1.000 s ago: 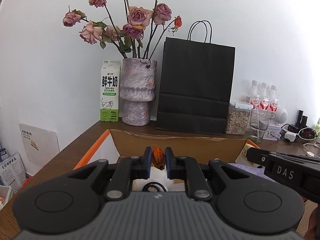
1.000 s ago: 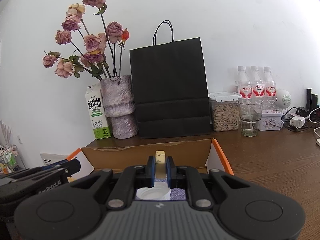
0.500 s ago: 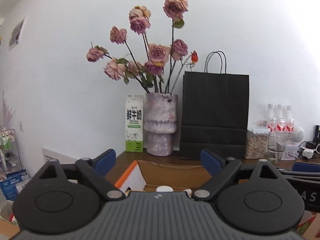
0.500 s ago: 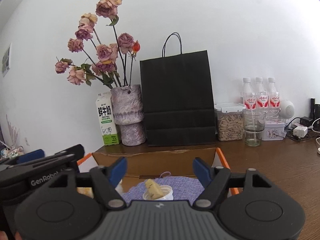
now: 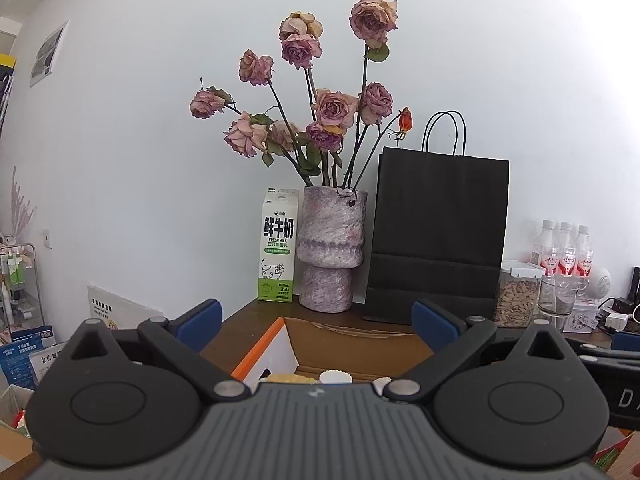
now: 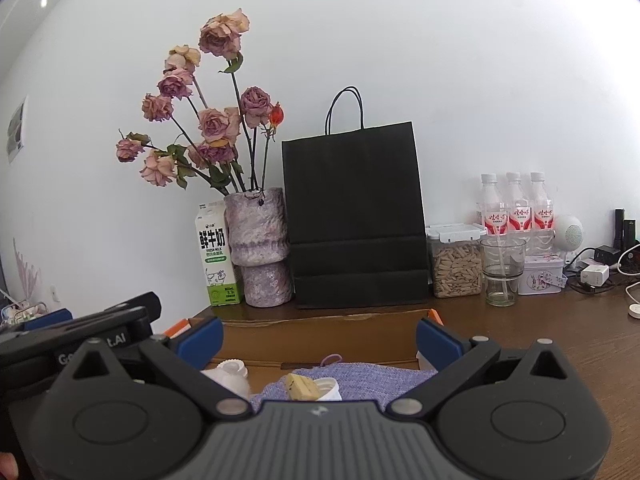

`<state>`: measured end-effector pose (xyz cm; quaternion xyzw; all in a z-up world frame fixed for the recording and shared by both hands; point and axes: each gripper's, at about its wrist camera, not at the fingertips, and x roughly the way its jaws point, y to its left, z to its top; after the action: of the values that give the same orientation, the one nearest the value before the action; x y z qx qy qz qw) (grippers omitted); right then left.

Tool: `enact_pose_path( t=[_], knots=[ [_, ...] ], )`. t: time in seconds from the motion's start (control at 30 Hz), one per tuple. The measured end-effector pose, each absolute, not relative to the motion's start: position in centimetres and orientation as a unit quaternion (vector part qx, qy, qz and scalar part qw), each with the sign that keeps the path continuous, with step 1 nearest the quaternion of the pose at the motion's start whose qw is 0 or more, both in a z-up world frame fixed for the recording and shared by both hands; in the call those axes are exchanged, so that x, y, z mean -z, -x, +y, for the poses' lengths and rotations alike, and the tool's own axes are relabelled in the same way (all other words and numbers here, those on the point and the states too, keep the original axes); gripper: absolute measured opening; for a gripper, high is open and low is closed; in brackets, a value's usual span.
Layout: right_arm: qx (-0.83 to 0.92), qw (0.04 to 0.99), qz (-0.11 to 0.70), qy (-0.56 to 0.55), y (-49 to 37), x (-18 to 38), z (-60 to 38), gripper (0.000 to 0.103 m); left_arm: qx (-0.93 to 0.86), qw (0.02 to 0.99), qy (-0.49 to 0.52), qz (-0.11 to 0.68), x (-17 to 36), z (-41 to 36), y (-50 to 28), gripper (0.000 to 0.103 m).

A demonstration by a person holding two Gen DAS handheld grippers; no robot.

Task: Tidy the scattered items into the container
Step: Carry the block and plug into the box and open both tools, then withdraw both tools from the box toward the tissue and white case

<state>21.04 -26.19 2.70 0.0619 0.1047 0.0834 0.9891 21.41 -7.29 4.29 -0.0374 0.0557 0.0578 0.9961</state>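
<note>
An open cardboard box (image 5: 352, 344) with an orange edge sits on the brown table just ahead of both grippers. My left gripper (image 5: 316, 324) stands open above the box's near-left corner, with nothing between its blue pads. Below it I see a white ridged cap (image 5: 335, 377) and a yellow item (image 5: 286, 379). My right gripper (image 6: 320, 340) is opening wide over the box (image 6: 280, 344), and nothing is pressed between its pads. Under it a yellowish piece (image 6: 302, 388) rests on a white cup beside a purple cloth (image 6: 368, 376).
Behind the box stand a milk carton (image 5: 278, 250), a vase of dried roses (image 5: 332, 248) and a black paper bag (image 6: 354, 220). To the right are a seed jar (image 6: 456, 264), a glass (image 6: 502, 272), three bottles (image 6: 518, 208) and chargers with cables.
Both grippers have gone from shut to wide open. The left let go of an orange item, the right of the yellowish piece, which now lies in the box. Both views have tilted upward.
</note>
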Motion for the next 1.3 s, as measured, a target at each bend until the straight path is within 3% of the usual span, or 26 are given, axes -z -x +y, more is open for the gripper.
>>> enact_pose_path(
  t=[1.3],
  knots=[
    [-0.053,0.989,0.134,-0.019,-15.4,1.4,-26.7,0.103,-0.107,0.986,0.016,0.128,0.2,-1.6,-15.6,0.103]
  ],
)
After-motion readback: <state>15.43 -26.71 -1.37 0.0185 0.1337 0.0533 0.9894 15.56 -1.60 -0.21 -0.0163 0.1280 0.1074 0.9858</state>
